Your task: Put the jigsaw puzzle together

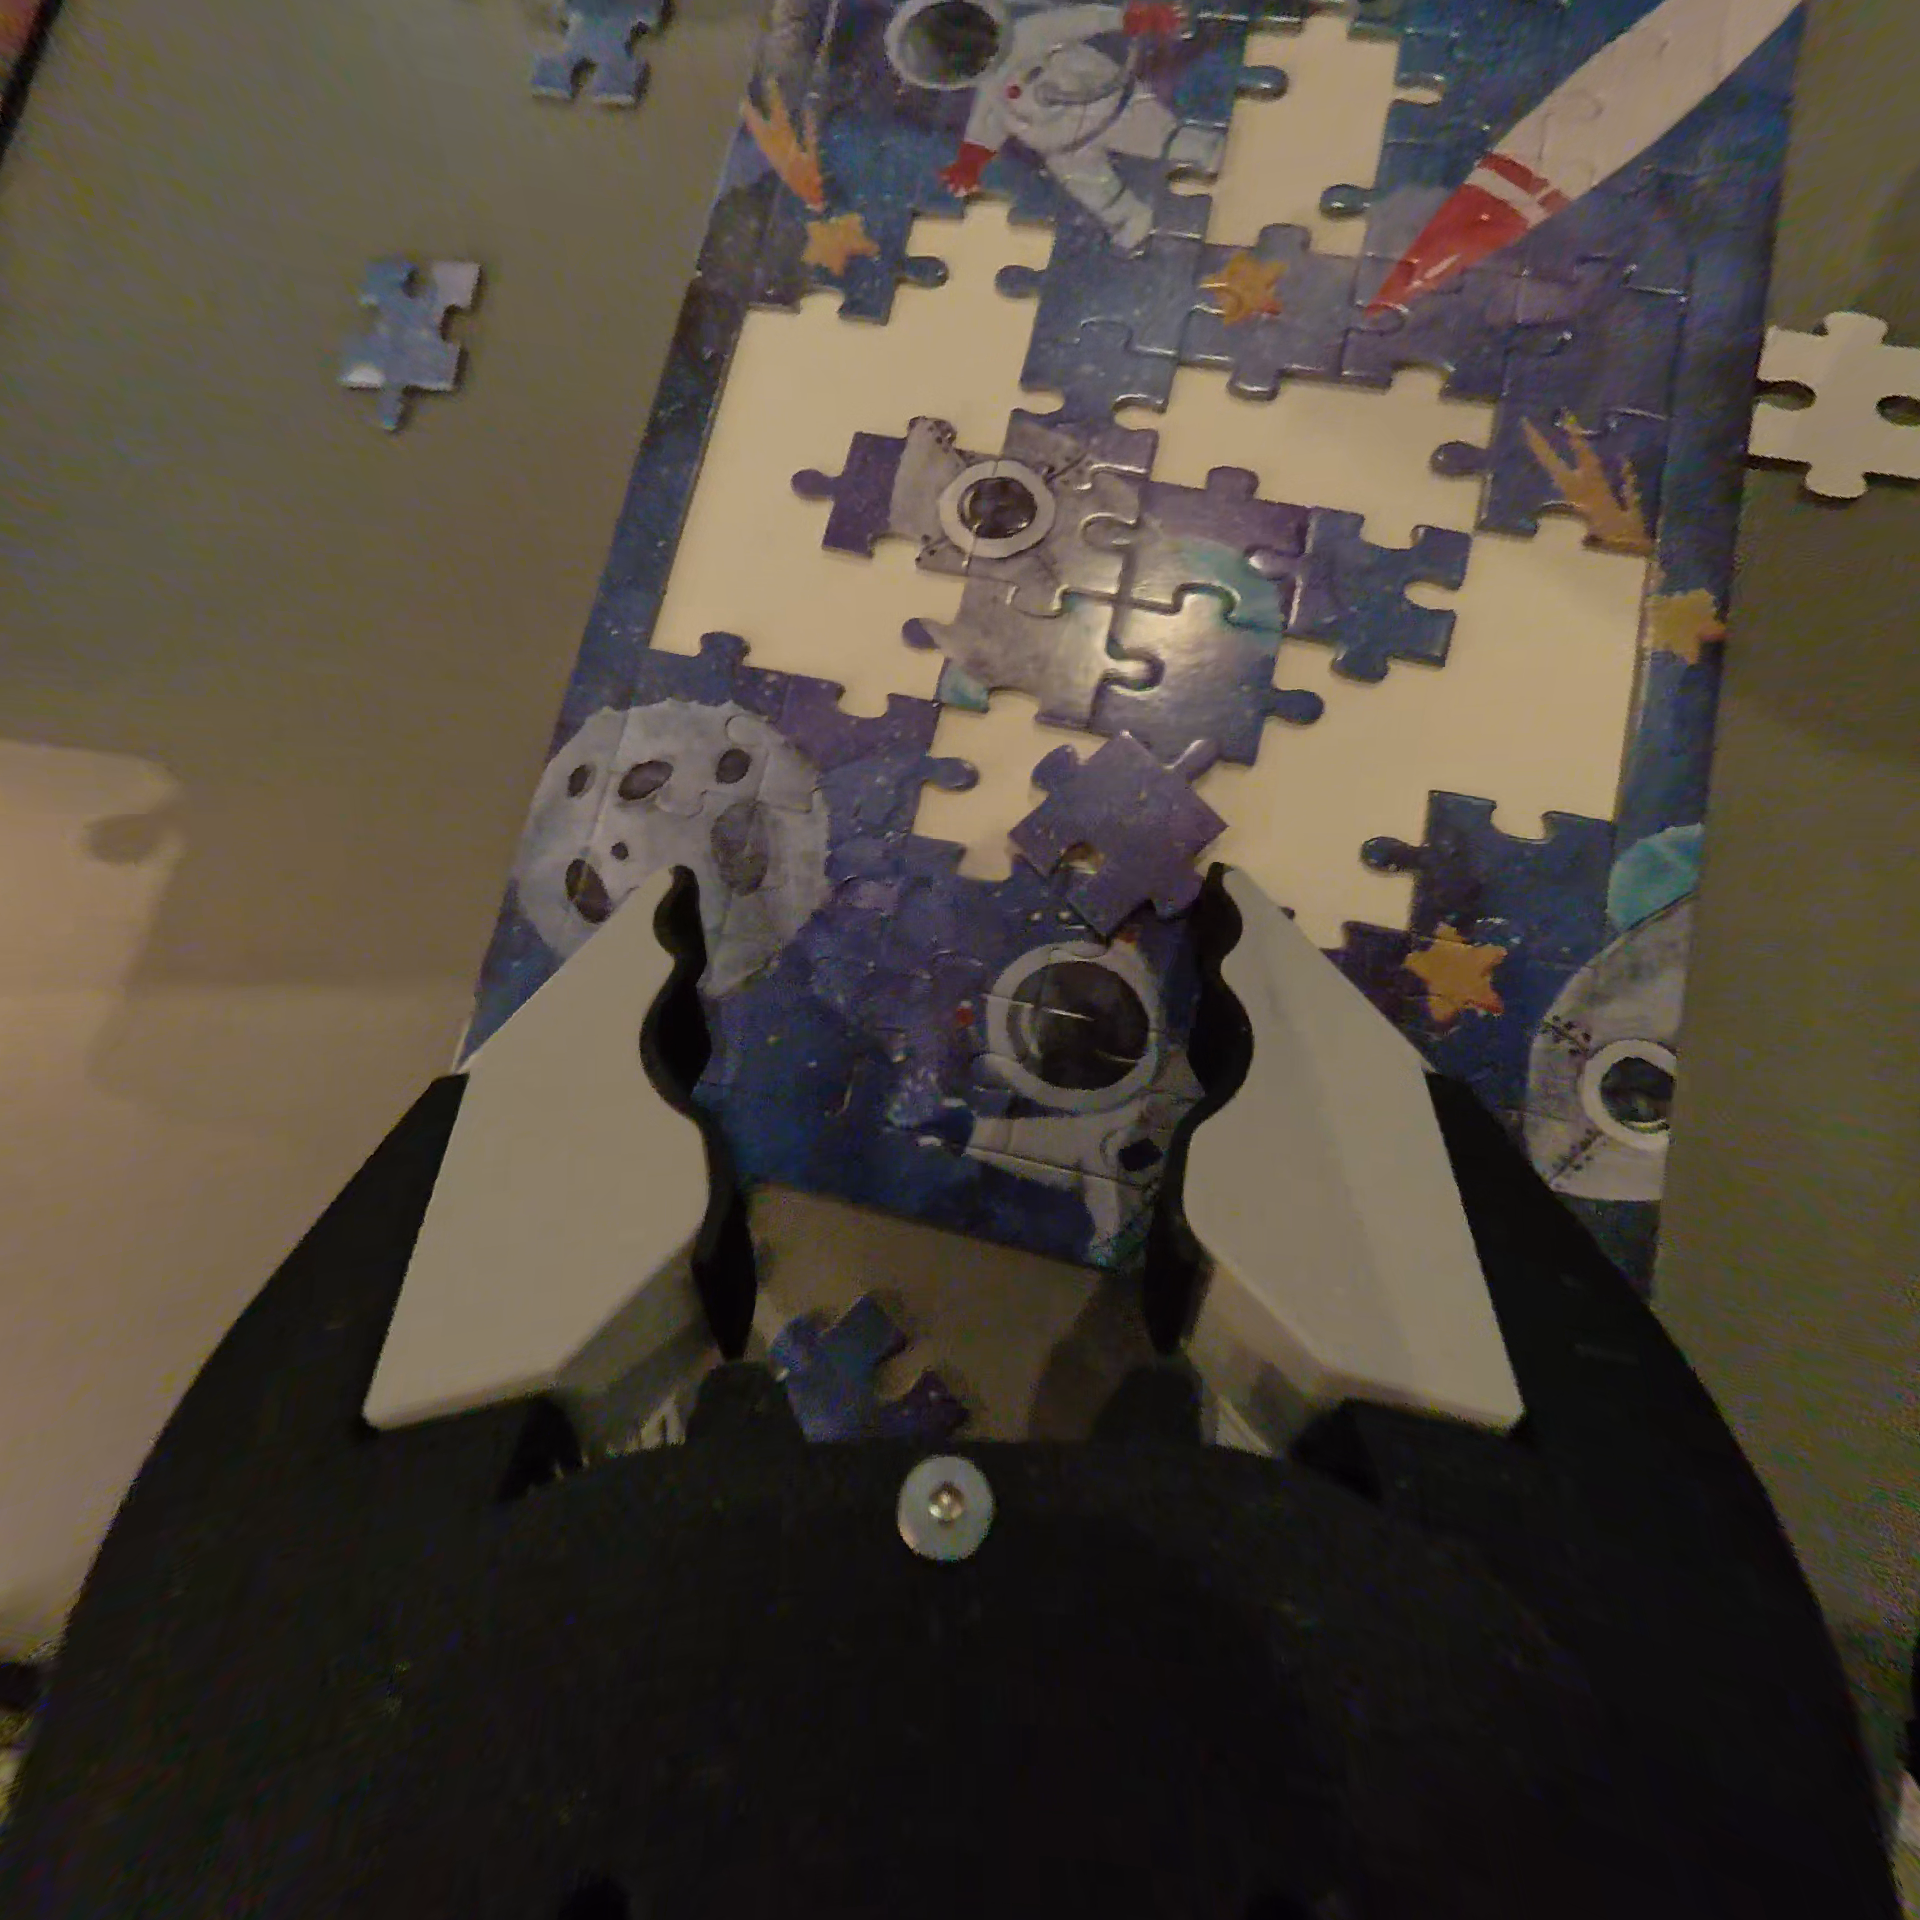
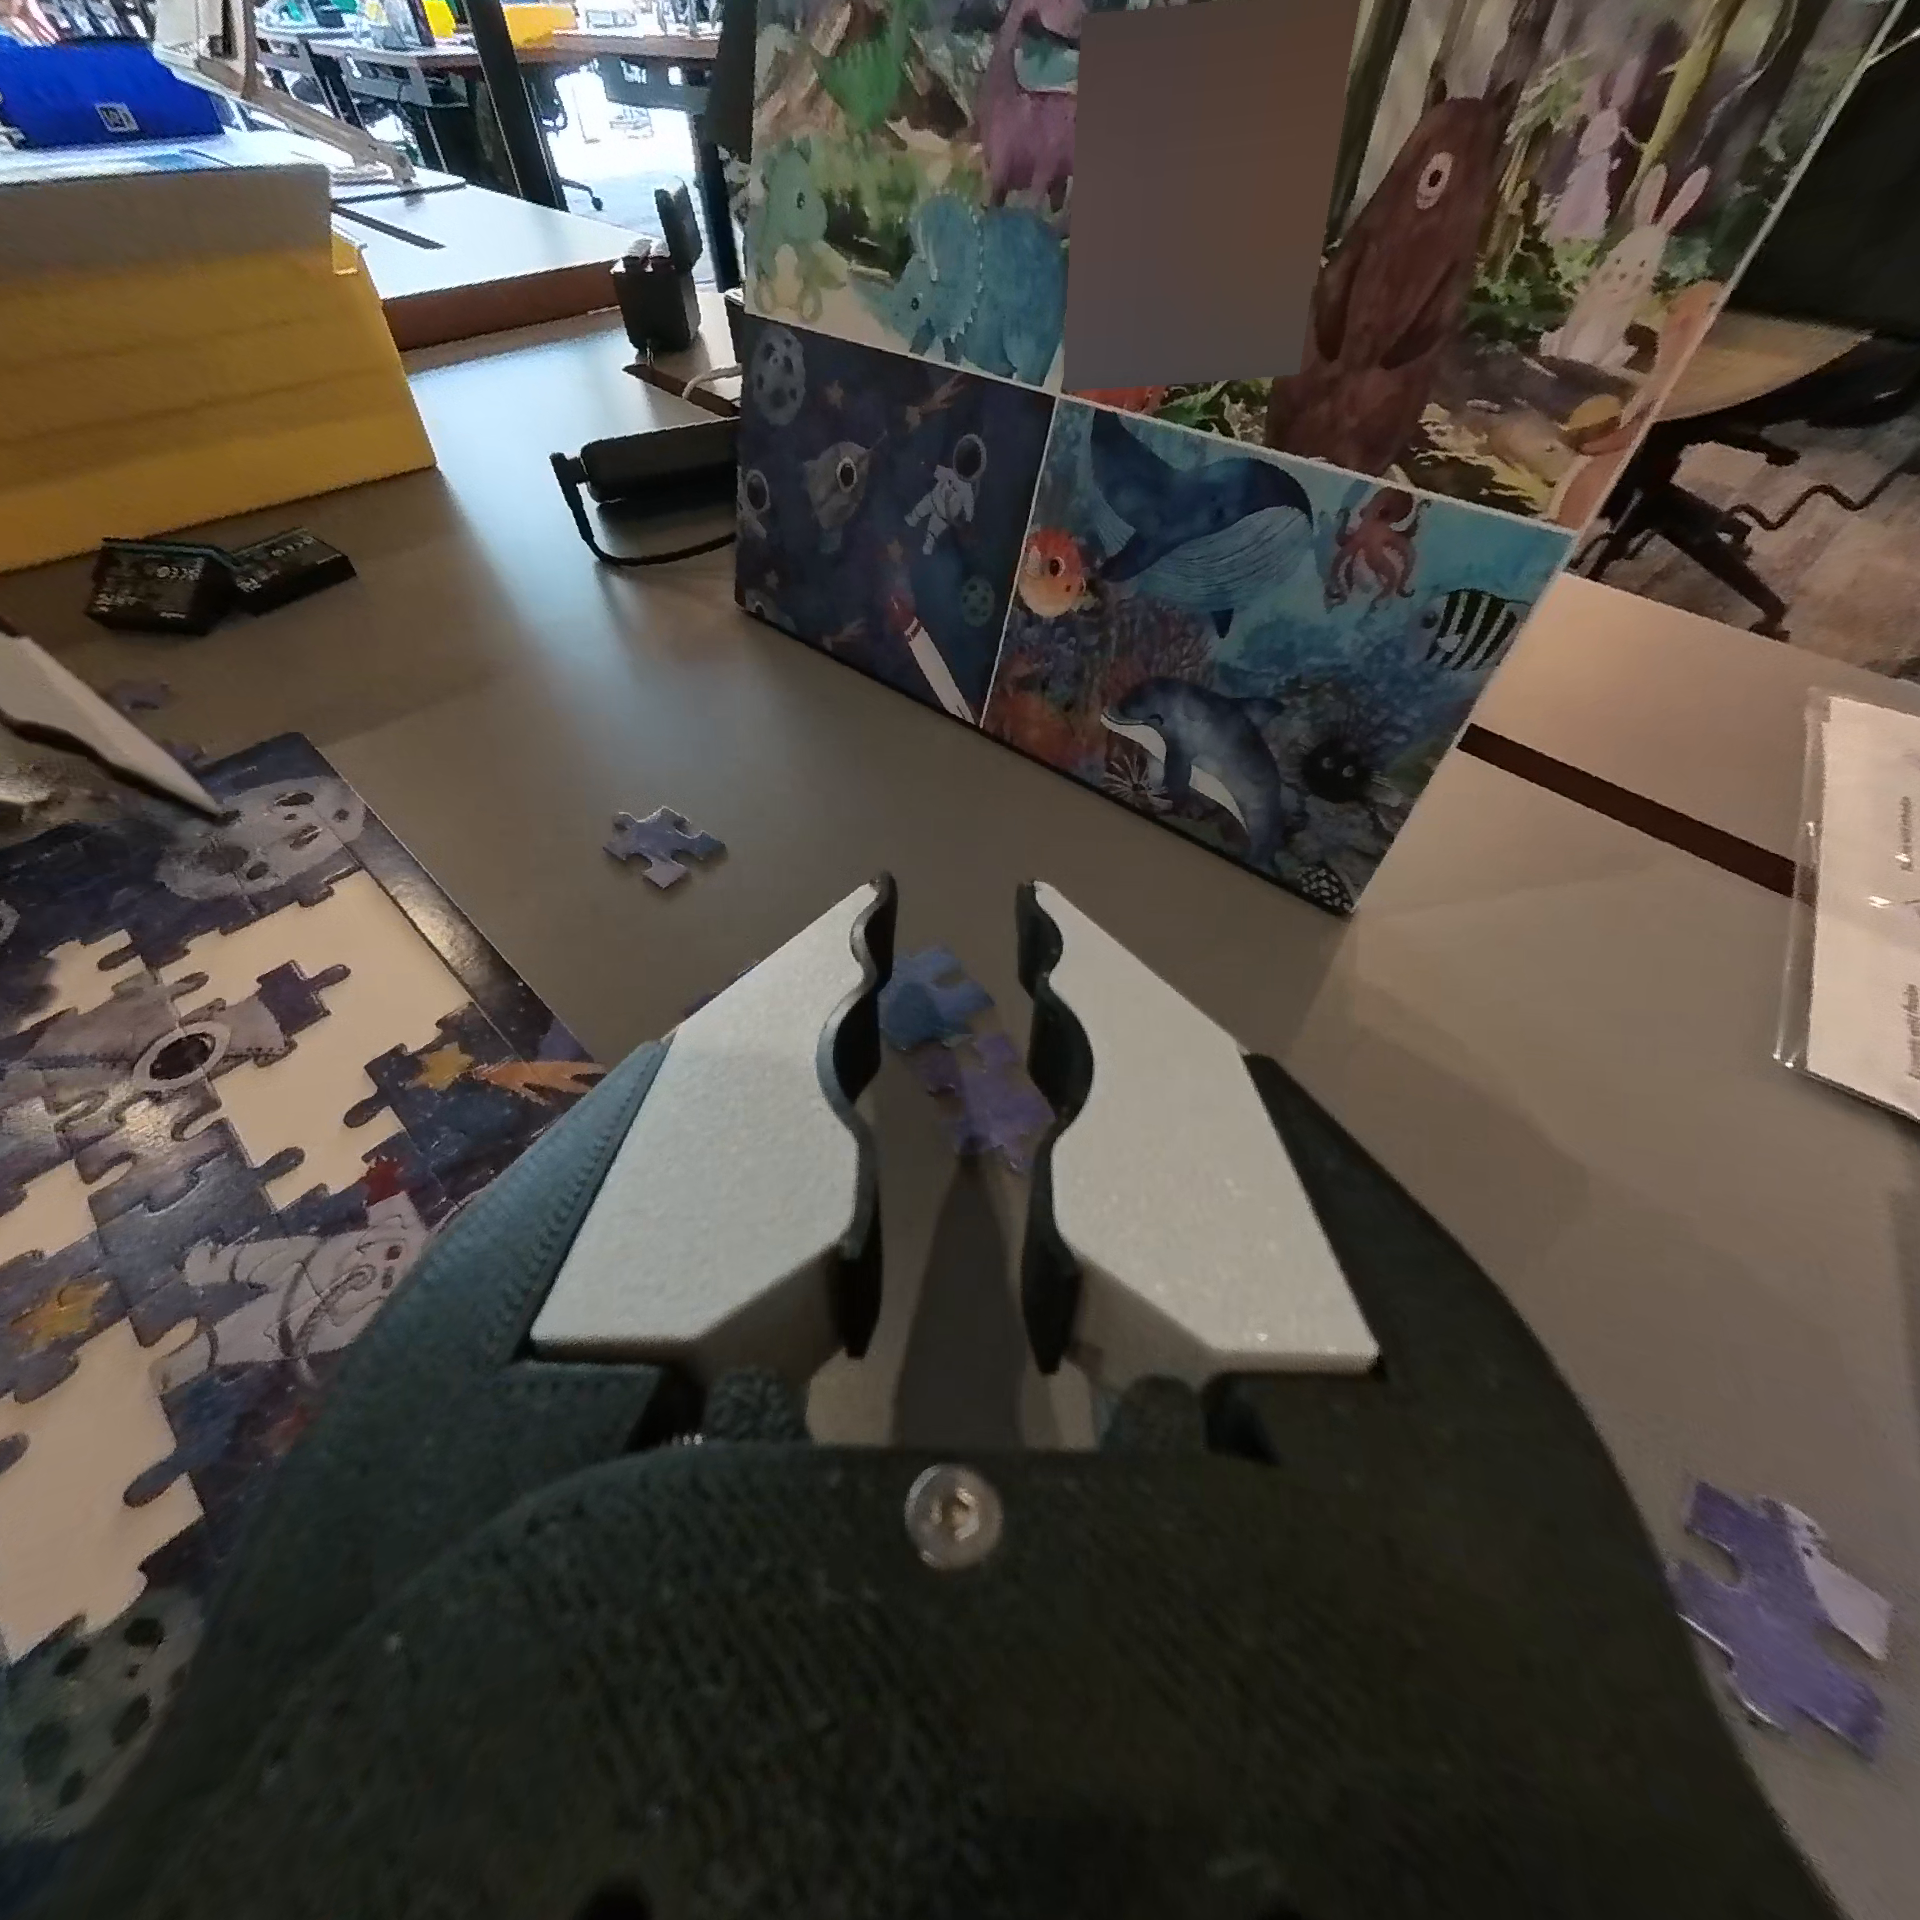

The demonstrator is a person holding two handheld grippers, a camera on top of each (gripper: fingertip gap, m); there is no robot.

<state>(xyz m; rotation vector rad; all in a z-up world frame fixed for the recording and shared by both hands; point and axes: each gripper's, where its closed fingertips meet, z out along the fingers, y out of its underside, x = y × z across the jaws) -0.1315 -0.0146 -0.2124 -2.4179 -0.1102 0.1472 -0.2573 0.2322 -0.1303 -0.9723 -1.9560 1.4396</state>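
Observation:
A space-themed jigsaw puzzle (image 1: 1164, 582) lies on the grey table, partly filled, with several white gaps. My left gripper (image 1: 951, 883) hovers over its near edge, open wide and empty. A loose purple piece (image 1: 1117, 842) lies askew on the puzzle, touching my right fingertip (image 1: 1226, 894). The puzzle also shows in the right wrist view (image 2: 156, 1247), with the left gripper's finger (image 2: 104, 738) above it. My right gripper (image 2: 956, 894) is narrowly open and empty above a blue piece (image 2: 930, 997) and a purple piece (image 2: 997, 1101) lying on the table.
Loose pieces lie on the table (image 1: 410, 338), (image 1: 597, 52), (image 1: 868, 1371), (image 2: 665, 842), (image 2: 1777, 1631); a face-down white one (image 1: 1839, 405) is right of the puzzle. The picture-covered puzzle box (image 2: 1143, 520) stands behind. A yellow box (image 2: 187, 384), black blocks (image 2: 208, 571) and sleeved papers (image 2: 1860, 904) sit around. Some 30 cm of space lies between my two pairs of fingers.

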